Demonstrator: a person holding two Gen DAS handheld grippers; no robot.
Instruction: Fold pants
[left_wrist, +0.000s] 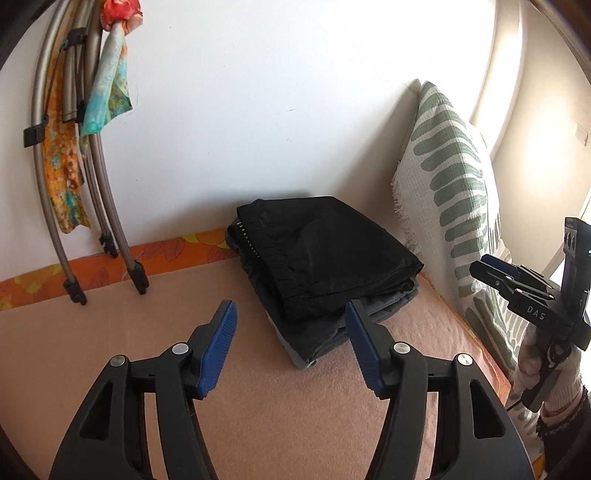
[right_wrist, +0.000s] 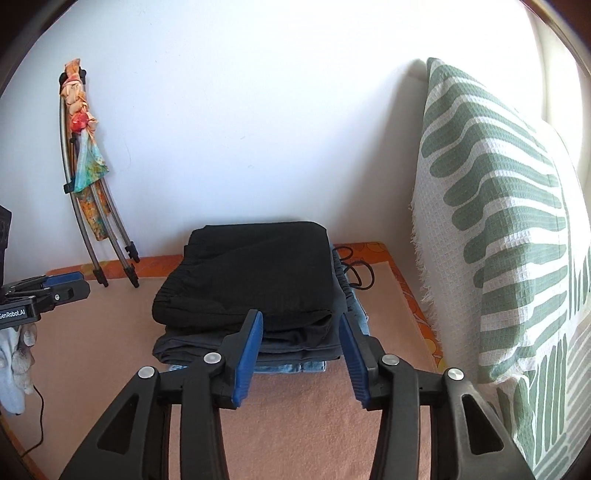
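Note:
Folded black pants (left_wrist: 325, 251) (right_wrist: 255, 273) lie on top of a small stack of folded clothes, over a dark grey garment (right_wrist: 207, 343) and blue jeans (right_wrist: 295, 367). The stack rests on the peach blanket (left_wrist: 110, 332) near the wall. My left gripper (left_wrist: 290, 308) hovers in front of the stack, open, with nothing between its blue pads. My right gripper (right_wrist: 301, 317) is also open and empty, just short of the stack's near edge. Each gripper shows at the edge of the other's view: the right gripper (left_wrist: 495, 269) and the left gripper (right_wrist: 70, 284).
A green-and-white patterned pillow (left_wrist: 450, 177) (right_wrist: 498, 221) stands upright right of the stack. Grey metal poles with colourful scarves (left_wrist: 92, 184) (right_wrist: 88, 192) lean on the white wall at left. A black cord (right_wrist: 360, 273) lies behind the stack. An orange floral border (left_wrist: 92, 269) edges the bed.

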